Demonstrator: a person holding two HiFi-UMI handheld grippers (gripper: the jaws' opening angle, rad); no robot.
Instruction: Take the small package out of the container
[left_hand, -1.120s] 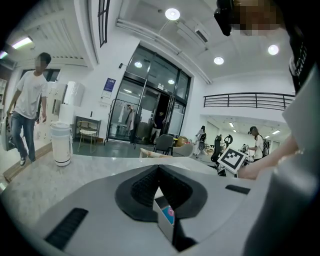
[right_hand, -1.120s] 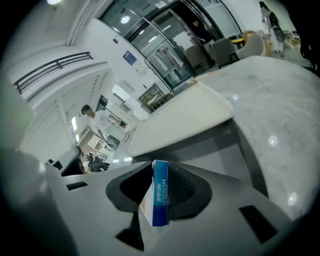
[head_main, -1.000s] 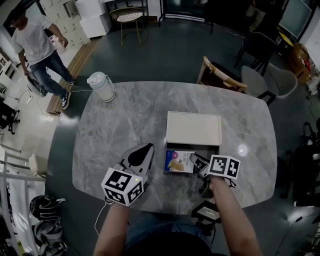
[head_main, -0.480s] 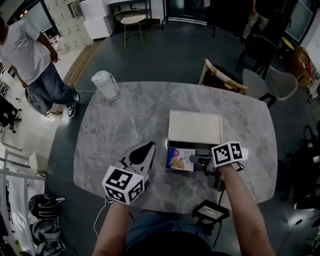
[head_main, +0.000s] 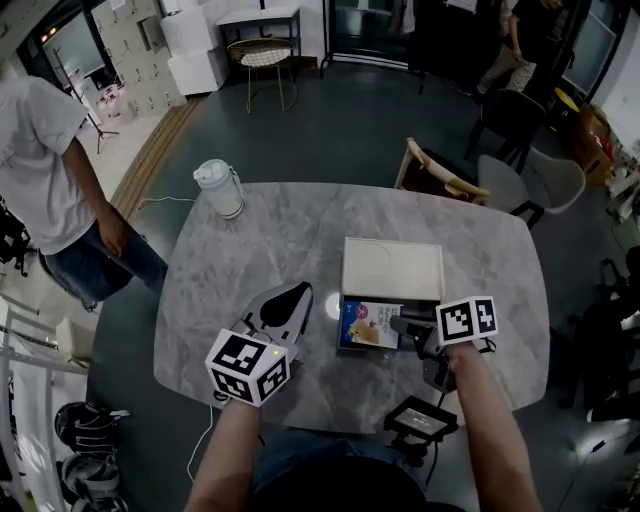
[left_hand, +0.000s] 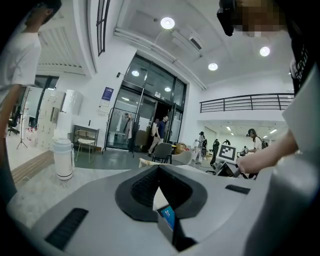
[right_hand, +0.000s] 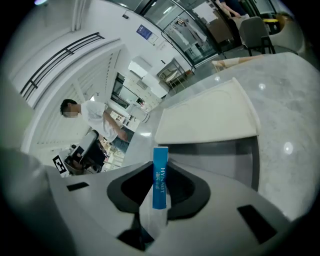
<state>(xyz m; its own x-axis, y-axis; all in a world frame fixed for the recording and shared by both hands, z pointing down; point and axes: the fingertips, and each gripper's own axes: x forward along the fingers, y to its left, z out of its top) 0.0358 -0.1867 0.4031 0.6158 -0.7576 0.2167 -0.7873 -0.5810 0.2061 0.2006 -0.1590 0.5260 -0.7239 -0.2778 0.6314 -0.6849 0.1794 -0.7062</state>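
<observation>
The container (head_main: 432, 345) is a shallow box on the marble table (head_main: 260, 250), with its white lid (head_main: 392, 268) folded back on the far side. The small blue package (head_main: 366, 325) lies in the box's left part. My right gripper (head_main: 402, 326) reaches in from the right, turned on its side. In the right gripper view the package (right_hand: 160, 175) stands edge-on between the jaws, which are closing on it and touch both faces. My left gripper (head_main: 290, 298) rests on the table left of the box, shut and holding nothing; in its own view its jaws (left_hand: 159, 176) point at the box.
A white jug (head_main: 220, 187) stands at the table's far left edge. A small black device (head_main: 418, 420) hangs at the near edge under my right arm. A person in a white shirt (head_main: 45, 170) stands left of the table. Chairs (head_main: 440, 175) stand beyond the far side.
My right gripper has shifted up to the package's right edge and its jaws have narrowed on it. The left gripper has stayed put. The person at the left has walked nearer.
</observation>
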